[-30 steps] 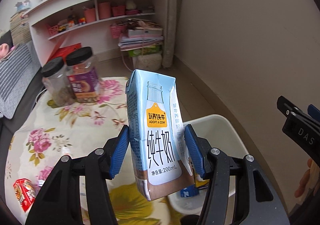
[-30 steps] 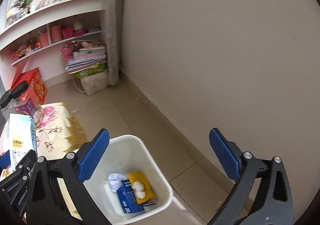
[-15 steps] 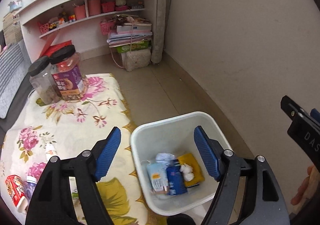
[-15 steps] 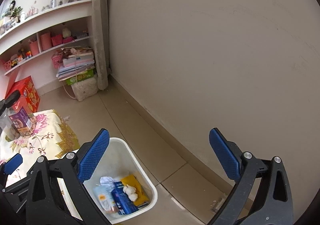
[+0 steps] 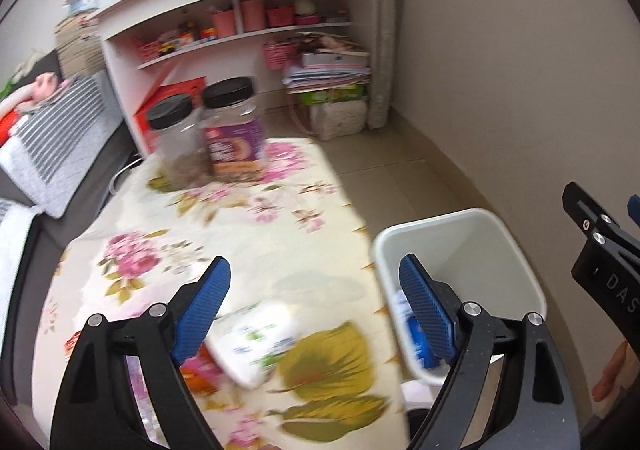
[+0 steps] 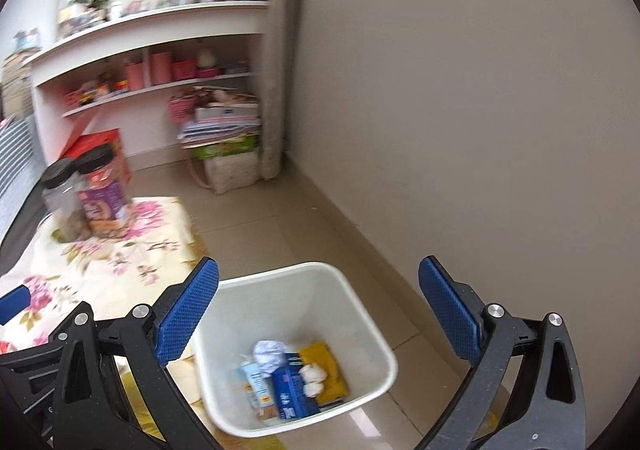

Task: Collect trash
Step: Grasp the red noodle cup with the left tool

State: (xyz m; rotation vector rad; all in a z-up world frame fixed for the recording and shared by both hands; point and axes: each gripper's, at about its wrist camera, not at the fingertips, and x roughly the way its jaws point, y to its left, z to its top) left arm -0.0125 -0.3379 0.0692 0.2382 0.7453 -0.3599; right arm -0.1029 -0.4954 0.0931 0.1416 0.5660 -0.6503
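Spread wide, the left gripper [image 5: 312,290] is seen in the left wrist view above a table covered with a floral cloth [image 5: 248,234]; its jaws have just been opening, and nothing is pinched between the blue pads. A white packet [image 5: 256,342] is seen lying on the cloth just below the left pad, blurred so that its print cannot be read. Two black-lidded jars [image 5: 212,138] are stood side by side at the far end of the table. A white trash bin [image 5: 460,262] is placed on the tiled floor just beside the table's right edge, partly hidden by the right pad. In the right wrist view, the right gripper [image 6: 320,310] is likewise held spread, with nothing gripped, above the same trash bin [image 6: 360,314]. Inside the bin are seen a pale blue milk carton [image 6: 256,382], a dark blue carton [image 6: 292,390], a crumpled white tissue [image 6: 270,354] and a yellow wrapper [image 6: 326,366]. White shelves [image 6: 152,46] are set against the far wall.
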